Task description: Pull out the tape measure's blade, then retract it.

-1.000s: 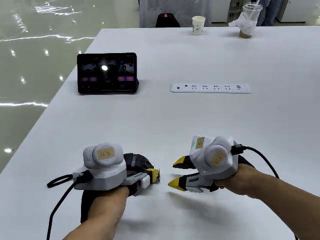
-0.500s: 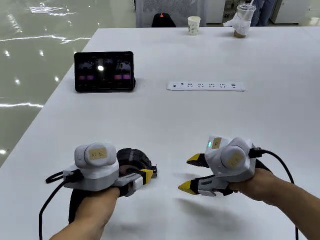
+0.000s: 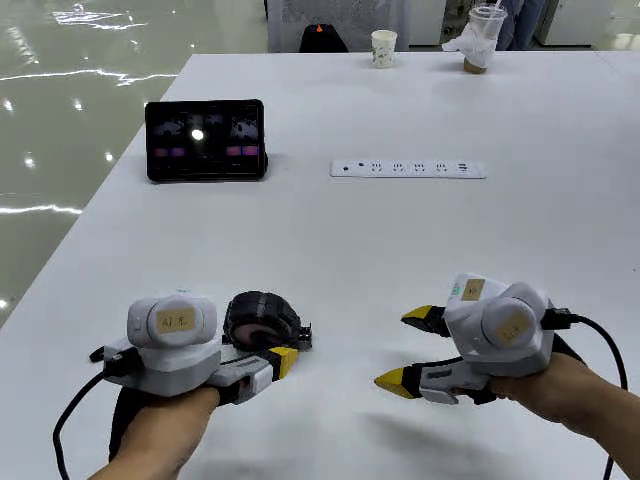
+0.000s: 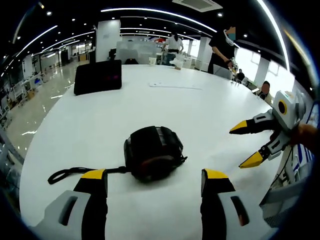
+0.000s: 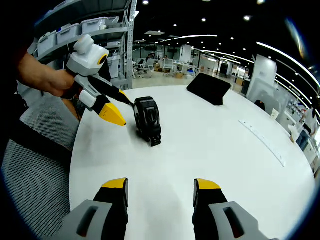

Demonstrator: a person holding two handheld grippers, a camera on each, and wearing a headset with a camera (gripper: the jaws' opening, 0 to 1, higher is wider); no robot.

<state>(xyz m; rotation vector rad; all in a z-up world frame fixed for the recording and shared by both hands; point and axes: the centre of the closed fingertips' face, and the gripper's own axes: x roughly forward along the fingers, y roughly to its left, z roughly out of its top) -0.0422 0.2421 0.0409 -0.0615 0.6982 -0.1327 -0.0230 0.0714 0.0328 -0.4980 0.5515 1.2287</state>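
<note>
While the tape measure (image 3: pixel 262 320) lay on the white table (image 3: pixel 400 250) at about 7 o'clock in the head view, neither tool had hold of it. Its case was black and rounded, with a dull reddish disc on the upward face. A short metal hook sat at the mouth of the case at its 4 o'clock side, so the blade was wound in. In the left gripper view a thin black strap (image 4: pixel 65 173) trailed from the case (image 4: pixel 152 152) toward 8 o'clock across the table.

The left gripper (image 4: pixel 155 176) had its yellow-tipped jaws spread wide, one to each side of the case's near end, with table showing in between. Whether a tip touched the case could not be told. In the head view one yellow tip (image 3: pixel 283 356) lay just at 5 o'clock of the case.

The right gripper (image 3: pixel 405 348) was at 4 o'clock in the head view, well apart from the tape measure, its jaws parted and holding nothing. In its own view (image 5: pixel 161 184) the case (image 5: pixel 148 120) stood at 11 o'clock, with the left gripper (image 5: pixel 119 105) just beyond it.

Farther up the table, a dark tablet (image 3: pixel 205 140) stood at 10 o'clock, a white power strip (image 3: pixel 408 168) lay at 1 o'clock, and a paper cup (image 3: pixel 383 47) stood near 12 o'clock
</note>
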